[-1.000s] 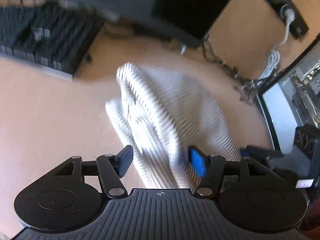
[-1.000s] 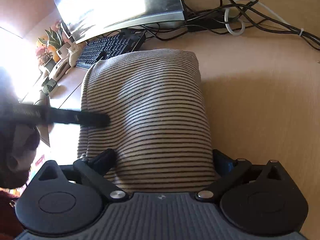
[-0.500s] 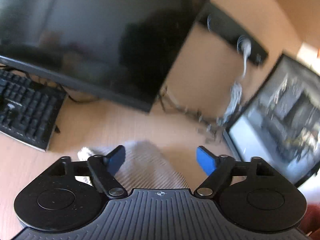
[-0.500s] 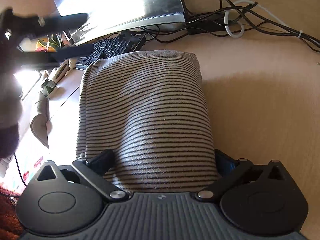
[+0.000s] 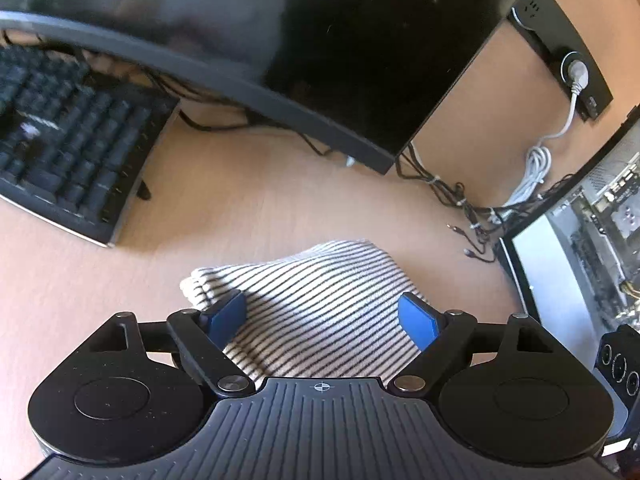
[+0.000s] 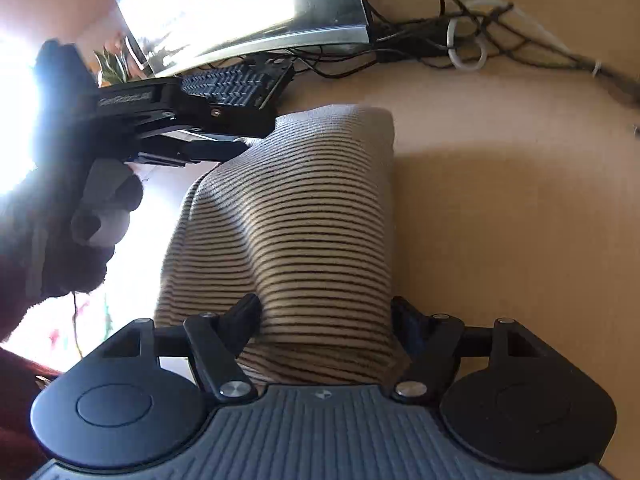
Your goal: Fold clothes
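Note:
A folded cream garment with thin dark stripes (image 5: 320,304) lies on the wooden desk (image 5: 248,208). My left gripper (image 5: 326,316) is open, its blue pads (image 5: 418,322) astride the near end of the fold. In the right wrist view the same garment (image 6: 304,232) runs away from me, and my right gripper (image 6: 326,320) is open with its fingers on either side of the near edge. The left gripper (image 6: 224,148), held by a gloved hand, reaches the garment's far left corner.
A black keyboard (image 5: 68,152) lies at the left and a dark monitor (image 5: 280,40) stands behind the garment. Tangled cables (image 5: 460,196) and an open computer case (image 5: 592,232) are at the right. In the right wrist view, cables (image 6: 480,44) lie along the back.
My left gripper swung up off the garment, then came back down over its end, jaws wider than before. My right gripper stayed put.

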Demonstrator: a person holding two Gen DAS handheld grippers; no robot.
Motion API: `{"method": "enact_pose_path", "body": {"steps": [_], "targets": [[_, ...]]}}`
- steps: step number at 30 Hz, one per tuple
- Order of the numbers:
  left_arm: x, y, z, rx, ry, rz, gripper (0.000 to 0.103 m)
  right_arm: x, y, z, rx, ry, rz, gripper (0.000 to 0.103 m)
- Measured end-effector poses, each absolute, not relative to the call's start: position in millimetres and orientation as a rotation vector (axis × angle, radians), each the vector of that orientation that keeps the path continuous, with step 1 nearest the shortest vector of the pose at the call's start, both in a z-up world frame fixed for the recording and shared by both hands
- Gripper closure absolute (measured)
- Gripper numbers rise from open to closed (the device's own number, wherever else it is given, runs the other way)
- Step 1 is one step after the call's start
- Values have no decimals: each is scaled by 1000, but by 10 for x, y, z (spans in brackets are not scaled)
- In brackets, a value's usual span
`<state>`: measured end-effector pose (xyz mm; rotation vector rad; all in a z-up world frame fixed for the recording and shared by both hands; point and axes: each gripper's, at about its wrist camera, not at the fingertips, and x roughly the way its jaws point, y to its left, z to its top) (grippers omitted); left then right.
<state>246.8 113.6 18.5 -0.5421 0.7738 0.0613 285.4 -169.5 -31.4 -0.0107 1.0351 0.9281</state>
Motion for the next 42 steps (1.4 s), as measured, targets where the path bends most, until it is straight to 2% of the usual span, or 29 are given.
{"method": "enact_pose_path", "body": {"steps": [3,6,8,12,13,21,22,25,26,30,32,37,42], "targets": [[2249,1050,367,-496,730,113,6,2853,-1728,-157,-35,979,945,29],[2093,1004,334,-506,751,144,6,2961,-1811,-47,4,959,948,27],[2050,993,226,-533,791,157,6,3083,-1876,29,70,950,951,17],[2074,984,-39,-601,859,157,6,3456,-1922,87,303,965,956,14],[2083,975,-94,-613,868,146,7,3544,-1849,91,331,961,957,10],[2164,975,-238,-592,896,123,12,3949,-1054,-373,236,1114,954,8],[2151,991,-257,-589,898,122,12,3951,-1034,-371,243,1116,965,10],[2094,1080,-303,-626,900,124,11,3878,-1072,-236,271,1044,1028,32],[2076,1099,-313,-632,901,125,11,3841,-1101,-170,281,1008,1053,35],[2077,1055,-320,-594,908,138,11,3814,-1153,-227,205,1000,949,36],[2103,1006,-290,-577,914,157,11,3834,-1206,-330,202,1013,900,25],[2125,852,-177,-498,912,191,8,3760,-1549,-386,322,1070,963,8],[2139,849,-285,-561,922,202,6,3577,-1606,-497,282,1106,973,7]]}}
